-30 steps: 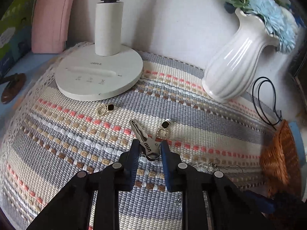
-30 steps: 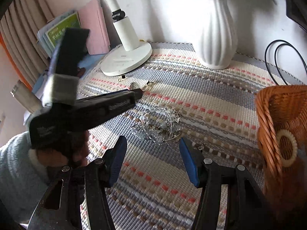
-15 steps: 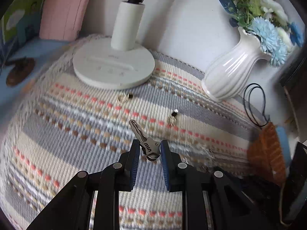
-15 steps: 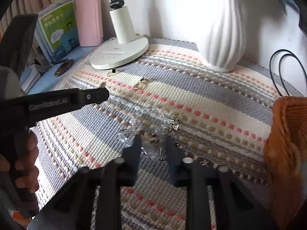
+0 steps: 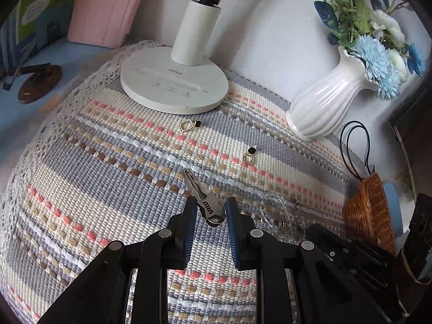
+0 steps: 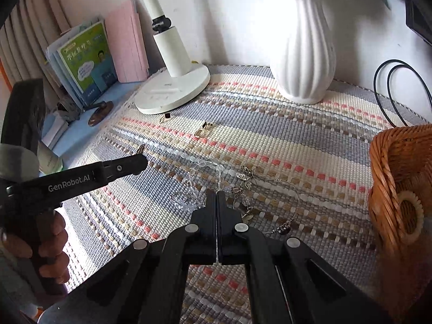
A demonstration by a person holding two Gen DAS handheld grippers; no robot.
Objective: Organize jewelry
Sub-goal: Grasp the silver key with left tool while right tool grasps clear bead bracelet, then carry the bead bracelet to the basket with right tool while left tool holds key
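Tongs on the right [image 6: 216, 193] have just closed fully onto the clear bead bracelet [image 6: 201, 166]; left tongs [image 5: 208, 210] grip a silver hair clip [image 5: 205, 198], so 2 pieces seem ready for the basket [image 6: 383, 178].

Black tongs [image 5: 208, 213], blue pads [image 5: 189, 216], silver rivets
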